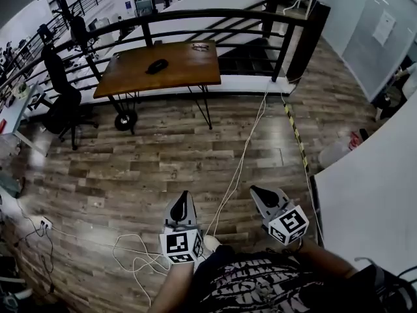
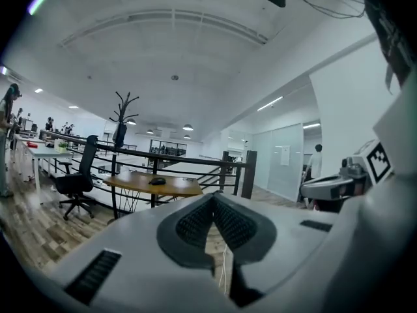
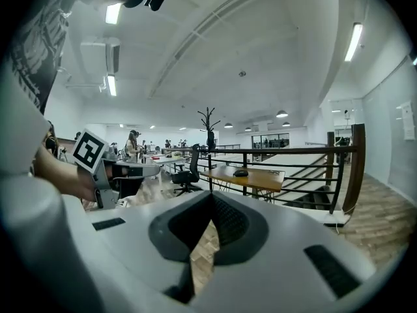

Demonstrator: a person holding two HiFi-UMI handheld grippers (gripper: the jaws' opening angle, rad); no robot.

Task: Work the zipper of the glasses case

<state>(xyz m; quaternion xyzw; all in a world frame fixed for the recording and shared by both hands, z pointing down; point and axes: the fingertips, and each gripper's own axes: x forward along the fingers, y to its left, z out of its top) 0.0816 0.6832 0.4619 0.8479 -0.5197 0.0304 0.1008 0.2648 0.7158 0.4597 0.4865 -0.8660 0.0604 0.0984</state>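
Note:
The dark glasses case point(image 1: 156, 65) lies on a wooden table point(image 1: 189, 70) far ahead across the floor, and a pair of glasses point(image 1: 201, 45) rests near the table's back edge. The case also shows small in the left gripper view point(image 2: 157, 180) and the right gripper view point(image 3: 241, 173). My left gripper point(image 1: 184, 197) is held low near my body, shut and empty; its tips meet in its own view point(image 2: 214, 196). My right gripper point(image 1: 256, 191), beside it, is also shut with nothing in it point(image 3: 210, 196). Both are several steps from the table.
A black metal railing point(image 1: 195, 15) runs behind the table. An office chair point(image 1: 62, 103) stands at its left. White cables point(image 1: 241, 162) trail over the wood floor towards me. A white desk point(image 1: 371, 194) is at my right, and a yellow-black tape strip point(image 1: 296, 135) crosses the floor.

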